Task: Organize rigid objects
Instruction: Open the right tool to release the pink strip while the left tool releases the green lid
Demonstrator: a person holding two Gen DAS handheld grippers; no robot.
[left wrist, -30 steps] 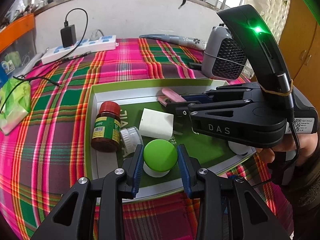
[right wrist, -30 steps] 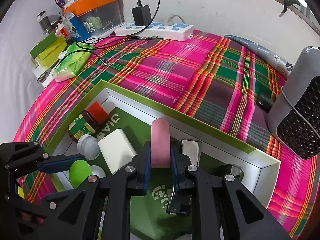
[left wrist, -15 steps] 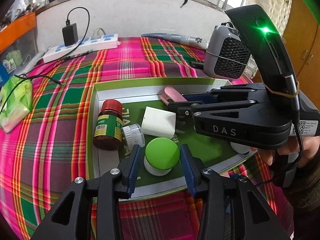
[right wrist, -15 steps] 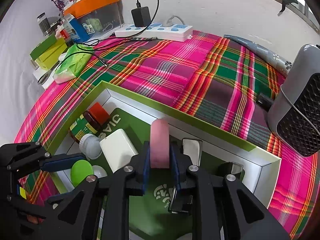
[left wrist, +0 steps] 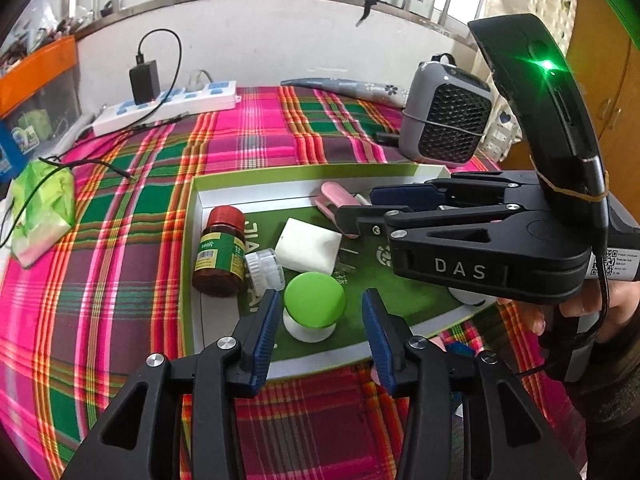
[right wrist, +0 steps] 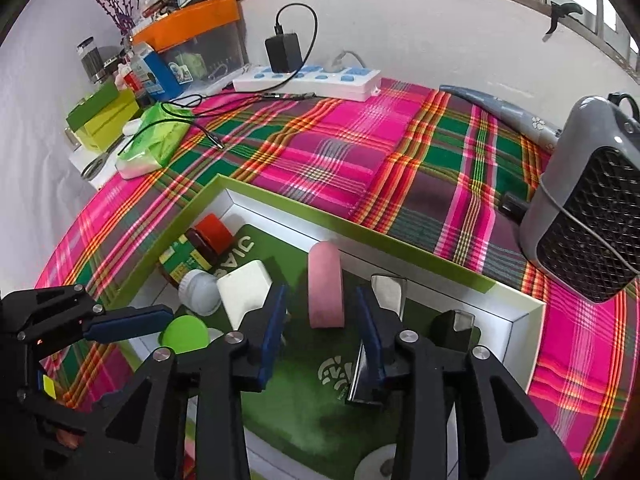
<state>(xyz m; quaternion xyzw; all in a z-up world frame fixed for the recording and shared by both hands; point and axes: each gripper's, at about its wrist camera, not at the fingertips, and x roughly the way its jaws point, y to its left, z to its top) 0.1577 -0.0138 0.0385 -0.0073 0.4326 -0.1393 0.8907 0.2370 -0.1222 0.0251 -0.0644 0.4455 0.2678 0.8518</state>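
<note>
Left wrist view: your left gripper (left wrist: 318,318) is spread wide, blue pads either side of the green-capped jar (left wrist: 314,305) with clear gaps, gripping nothing. That jar stands in the green tray (left wrist: 304,172) near its front rim. Behind it, the brown bottle (left wrist: 221,254) with the red cap lies by the tray's left wall, a small clear-capped vial (left wrist: 264,269) just beside it, and the white block (left wrist: 309,246) sits a little further right. Your right gripper (left wrist: 352,210) reaches in from the right, its fingers either side of the pink case (left wrist: 338,204) at the tray's back wall. Right wrist view: your right gripper (right wrist: 322,322) is parted, and the pink case (right wrist: 326,284) lies loose between the pads, touching neither, resting on the tray's green floor with its far end against the white inner wall. A silver clip (right wrist: 389,292) sits just right of it. The plaid cloth (right wrist: 360,140) spreads beyond the tray, the grey heater (right wrist: 592,200) at far right.
</note>
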